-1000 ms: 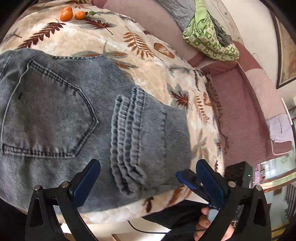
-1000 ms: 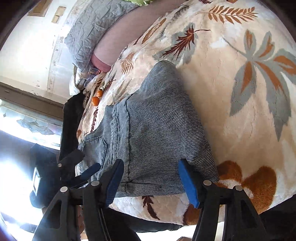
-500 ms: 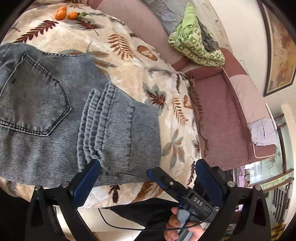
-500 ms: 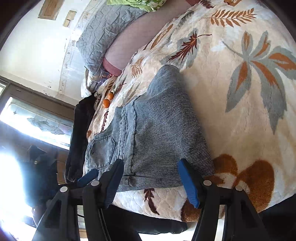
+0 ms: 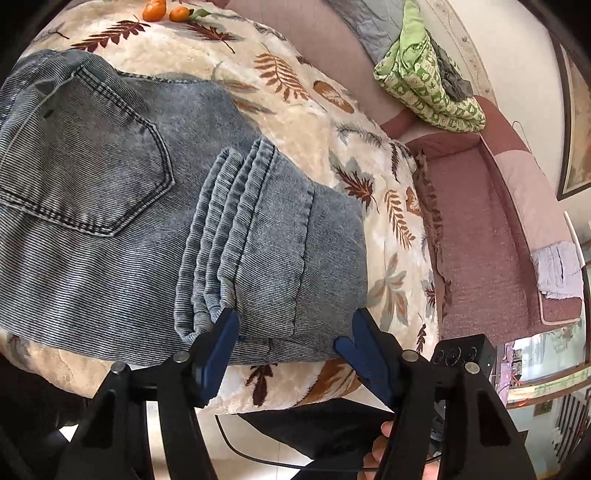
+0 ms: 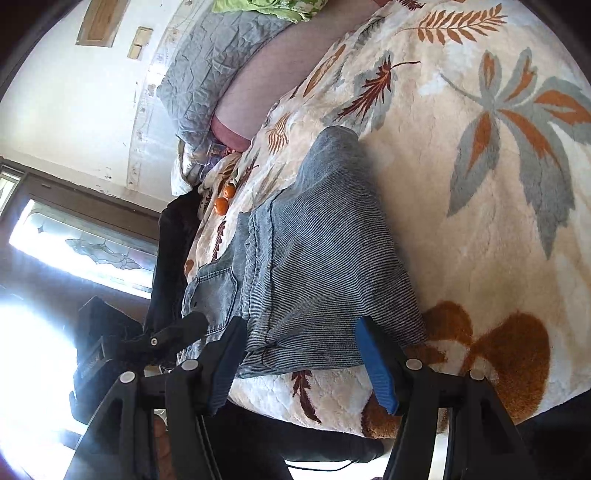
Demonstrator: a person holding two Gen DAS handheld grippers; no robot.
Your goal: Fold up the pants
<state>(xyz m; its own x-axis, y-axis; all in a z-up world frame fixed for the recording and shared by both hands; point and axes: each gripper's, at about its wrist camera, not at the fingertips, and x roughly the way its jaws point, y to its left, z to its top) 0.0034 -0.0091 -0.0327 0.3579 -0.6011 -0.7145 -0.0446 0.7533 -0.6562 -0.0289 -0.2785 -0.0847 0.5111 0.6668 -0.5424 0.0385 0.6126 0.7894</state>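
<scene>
The folded blue-grey denim pants [image 5: 155, 206] lie at the near edge of the cream, leaf-patterned plush blanket [image 5: 332, 122]. The left gripper [image 5: 291, 339] is closing, its blue pads either side of the folded hem without pinching it. The right gripper [image 6: 299, 347] hangs part-spread over the same edge, holding nothing. Two small orange tangerines [image 5: 166, 9] sit at the far edge.

Pants [image 5: 122, 206]: waistband end cut off by left edge of left wrist view; underside layers of fold hidden. Near hem edge partly hidden behind left gripper [image 5: 291, 341] pads; whether pads touch denim cannot tell. 2 oranges [image 5: 155, 9] clipped by top edge. Window [image 6: 55, 236] in right wrist view blown out by glare. Hand [image 5: 380, 450] mostly hidden behind gripper frame.
</scene>
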